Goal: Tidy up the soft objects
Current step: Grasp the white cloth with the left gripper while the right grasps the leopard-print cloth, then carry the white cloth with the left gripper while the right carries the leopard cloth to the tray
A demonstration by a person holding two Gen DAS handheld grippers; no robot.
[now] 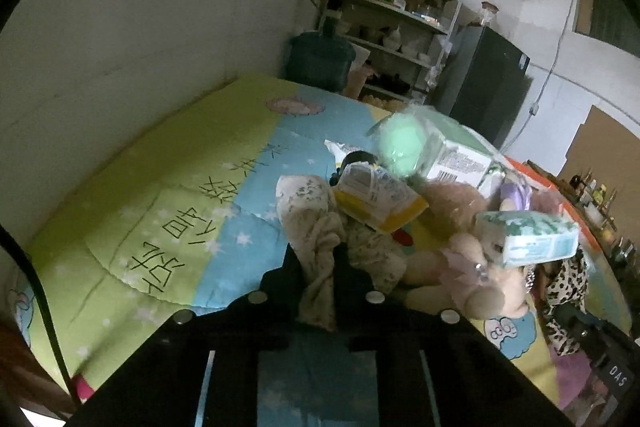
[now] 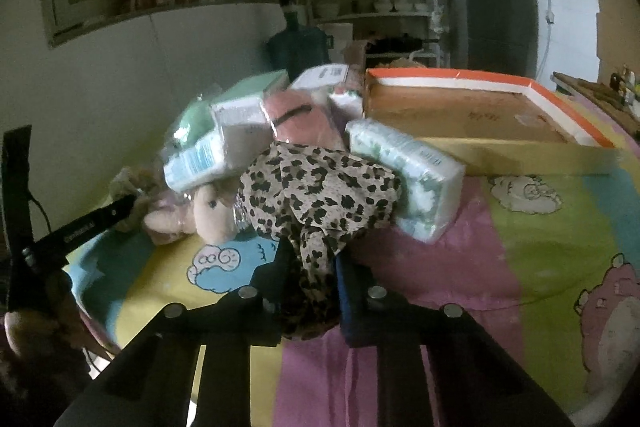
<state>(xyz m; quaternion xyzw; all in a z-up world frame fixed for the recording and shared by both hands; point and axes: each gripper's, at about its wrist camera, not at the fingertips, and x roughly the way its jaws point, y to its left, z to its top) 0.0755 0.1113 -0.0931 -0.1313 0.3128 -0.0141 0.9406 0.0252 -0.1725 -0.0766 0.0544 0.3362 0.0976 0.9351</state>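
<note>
We've got the left gripper [image 1: 318, 259] pinching a beige floral cloth [image 1: 316, 223] and the right gripper [image 2: 314, 259] clamped on a leopard-print fabric [image 2: 316, 191], both at the pile's near edge on the colourful cartoon bedsheet [image 2: 540, 227]. Behind sit a pink plush toy [image 2: 200, 211], wrapped tissue packs [image 2: 408, 171], then an orange-rimmed cardboard tray [image 2: 460, 107].

1. A bed covered by a cartoon-print sheet [image 2: 532, 227] carries everything.
2. On it lie a plush toy [image 2: 208, 213], a leopard-print cloth [image 2: 320, 195], a tissue pack [image 2: 416, 179] and a shallow cardboard box [image 2: 480, 115].
</note>
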